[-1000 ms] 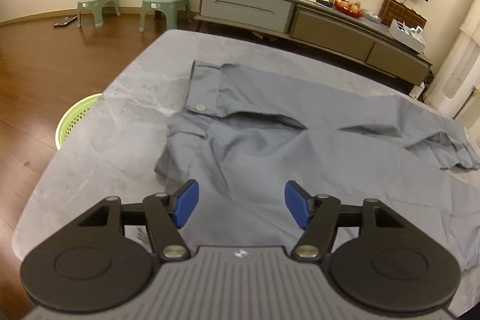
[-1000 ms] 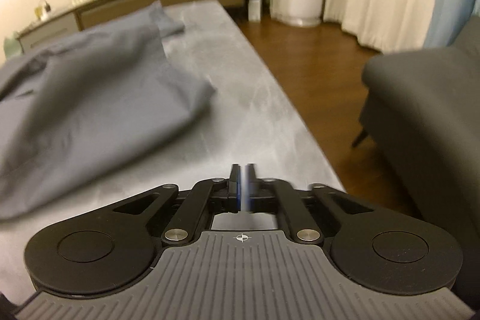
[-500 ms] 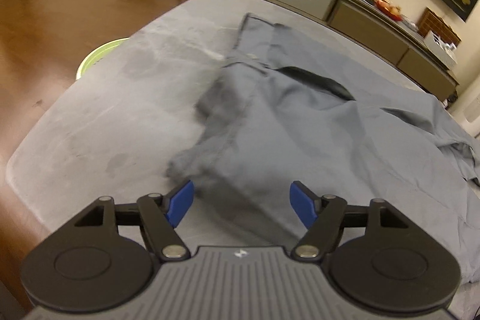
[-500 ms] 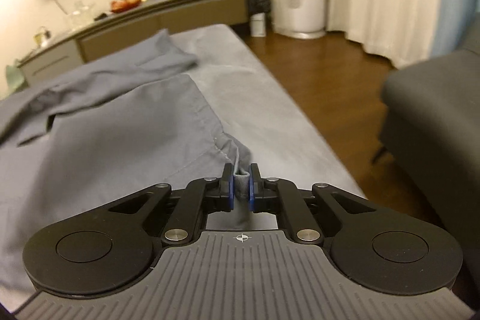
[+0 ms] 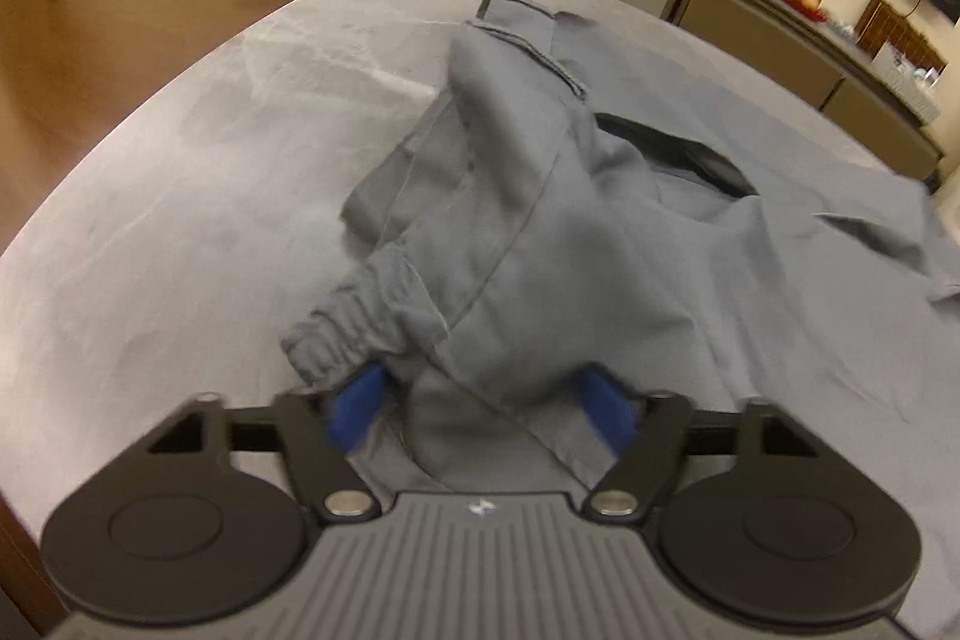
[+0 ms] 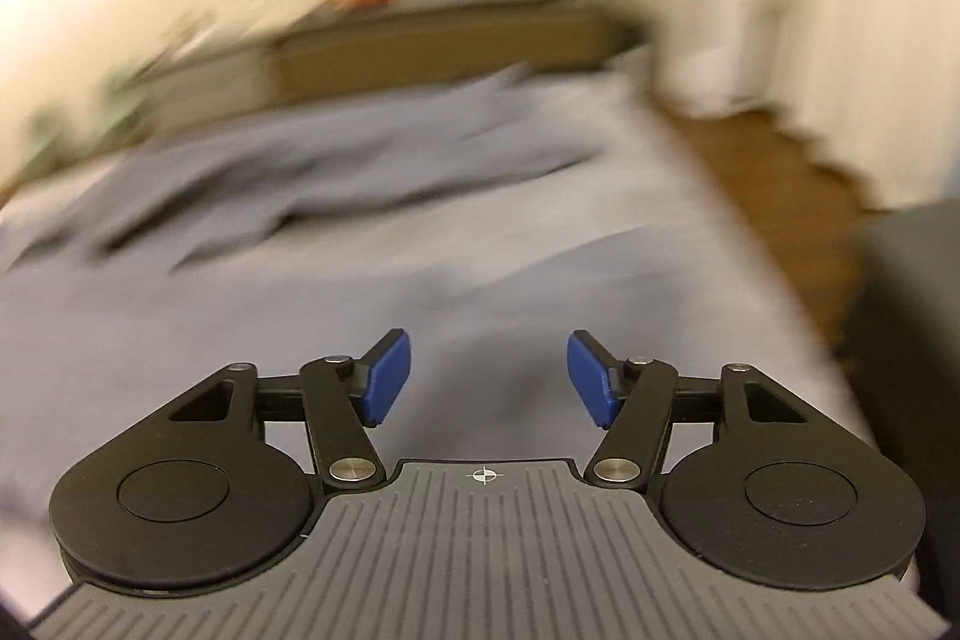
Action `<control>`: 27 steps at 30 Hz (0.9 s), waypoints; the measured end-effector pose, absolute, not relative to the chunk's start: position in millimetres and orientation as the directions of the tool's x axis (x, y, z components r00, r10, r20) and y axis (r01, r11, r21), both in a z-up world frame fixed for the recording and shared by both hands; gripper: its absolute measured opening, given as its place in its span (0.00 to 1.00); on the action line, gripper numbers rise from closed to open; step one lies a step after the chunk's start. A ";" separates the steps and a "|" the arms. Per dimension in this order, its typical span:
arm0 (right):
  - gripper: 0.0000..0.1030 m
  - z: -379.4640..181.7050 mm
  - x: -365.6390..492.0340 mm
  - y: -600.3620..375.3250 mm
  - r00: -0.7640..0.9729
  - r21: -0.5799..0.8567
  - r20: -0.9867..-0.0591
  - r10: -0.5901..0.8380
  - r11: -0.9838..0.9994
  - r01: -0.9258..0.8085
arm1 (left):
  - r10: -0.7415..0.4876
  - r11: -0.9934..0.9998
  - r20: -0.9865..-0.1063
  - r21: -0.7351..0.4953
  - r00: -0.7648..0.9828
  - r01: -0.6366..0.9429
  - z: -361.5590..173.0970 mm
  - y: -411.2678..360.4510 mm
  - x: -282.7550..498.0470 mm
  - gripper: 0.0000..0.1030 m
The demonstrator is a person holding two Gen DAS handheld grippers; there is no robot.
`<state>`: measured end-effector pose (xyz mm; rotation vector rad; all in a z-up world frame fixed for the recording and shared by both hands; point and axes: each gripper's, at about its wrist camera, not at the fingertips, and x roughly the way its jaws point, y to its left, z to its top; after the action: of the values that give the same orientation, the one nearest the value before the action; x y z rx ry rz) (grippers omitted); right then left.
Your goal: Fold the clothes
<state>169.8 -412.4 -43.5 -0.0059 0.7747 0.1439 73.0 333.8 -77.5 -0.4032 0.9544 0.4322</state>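
No writing can be read. The left hand-held gripper (image 5: 483,409) is closing around a bunched fold of the grey garment (image 5: 600,220) on the worktop (image 5: 180,220) — the right hand-held gripper (image 6: 489,379) is opening, empty, over cloth.

Left black two-finger gripper with blue pads (image 5: 480,403): tilted steeply downward, jaws closing, a bunched fold of grey cloth (image 5: 510,232) lying between the pads, contact not discernible. Right black two-finger gripper with blue pads (image 6: 489,377): angled downward, jaws opening, nothing seen between the pads.
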 end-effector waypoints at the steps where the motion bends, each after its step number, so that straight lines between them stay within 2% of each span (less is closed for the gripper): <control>1: 0.61 -55.0 183.8 -398.6 0.667 0.014 -0.737 0.114 0.988 -0.154 | 0.194 0.845 -0.839 -0.120 0.509 -0.521 -79.8 332.7 80.6 0.57; 4: 0.56 -86.0 229.6 -381.3 0.588 -0.055 -0.808 0.035 0.989 -0.134 | 0.254 0.846 -0.827 -0.061 0.501 -0.529 -82.2 335.5 112.5 0.57; 6: 0.49 -87.2 252.9 -381.7 0.601 -0.111 -0.799 -0.029 0.989 -0.100 | 0.275 0.828 -0.824 -0.060 0.496 -0.558 -82.1 345.6 137.6 0.51; 8: 0.48 -83.8 271.0 -384.4 0.621 -0.151 -0.778 -0.090 0.987 -0.046 | 0.305 0.802 -0.818 -0.056 0.487 -0.595 -82.5 357.2 160.8 0.44; 10: 0.22 -76.2 281.3 -386.7 0.655 -0.243 -0.724 -0.218 0.969 0.054 | 0.315 0.759 -0.830 -0.071 0.460 -0.647 -80.1 367.5 172.7 0.43; 11: 0.15 -72.2 284.1 -387.6 0.668 -0.297 -0.684 -0.293 0.948 0.112 | 0.314 0.737 -0.837 -0.082 0.448 -0.670 -78.2 372.2 173.9 0.42; 13: 0.18 -64.8 278.3 -395.7 0.693 -0.244 -0.660 -0.290 0.955 0.168 | 0.304 0.732 -0.844 -0.089 0.442 -0.675 -75.0 376.2 167.7 0.42; 14: 0.18 -62.3 272.3 -402.5 0.694 -0.172 -0.677 -0.245 0.970 0.174 | 0.298 0.746 -0.845 -0.085 0.445 -0.660 -73.2 376.0 160.7 0.42; 16: 0.33 -56.7 253.8 -417.7 0.714 -0.063 -0.674 -0.191 0.977 0.202 | 0.283 0.776 -0.841 -0.082 0.461 -0.625 -67.4 373.7 142.6 0.47; 17: 0.48 -54.0 244.7 -426.2 0.724 -0.002 -0.670 -0.164 0.976 0.219 | 0.270 0.780 -0.832 -0.105 0.484 -0.617 -62.5 374.1 130.8 0.50; 18: 0.58 -51.5 236.7 -440.6 0.736 0.094 -0.663 -0.136 0.960 0.262 | 0.249 0.777 -0.823 -0.145 0.511 -0.612 -57.5 375.6 119.6 0.53; 21: 0.62 -48.7 216.9 -478.9 0.768 0.363 -0.637 -0.065 0.854 0.373 | 0.163 0.762 -0.791 -0.279 0.590 -0.585 -41.1 378.3 100.0 0.57; 23: 0.63 -55.8 217.9 -475.0 0.756 0.391 -0.654 -0.033 0.841 0.374 | 0.110 0.765 -0.766 -0.341 0.633 -0.547 -27.4 374.9 104.6 0.60; 25: 0.69 -62.6 219.9 -470.5 0.743 0.414 -0.670 0.000 0.830 0.373 | 0.051 0.782 -0.738 -0.389 0.672 -0.487 -17.5 362.5 121.3 0.63; 27: 0.82 -67.5 235.9 -457.5 0.716 0.379 -0.697 0.026 0.862 0.337 | -0.005 0.795 -0.712 -0.429 0.703 -0.429 -11.9 347.7 139.4 0.67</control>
<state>235.9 -457.5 -67.5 0.5143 0.7600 -0.1811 139.4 347.7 -11.9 -0.6195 0.7644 0.2539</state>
